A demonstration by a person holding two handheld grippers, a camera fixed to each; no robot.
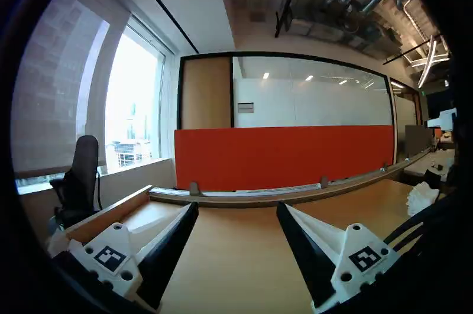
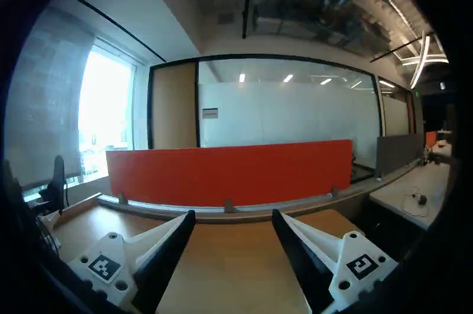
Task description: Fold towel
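The fingers of both grippers stand wide apart with nothing between them. The left gripper and right gripper hover over the wooden desk. An orange partition lines its far edge. The crumpled white towel lies on the desk at the far right of the left gripper view, well apart from the fingers.

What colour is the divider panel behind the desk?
The divider panel is orange-red, best seen in the left gripper view.
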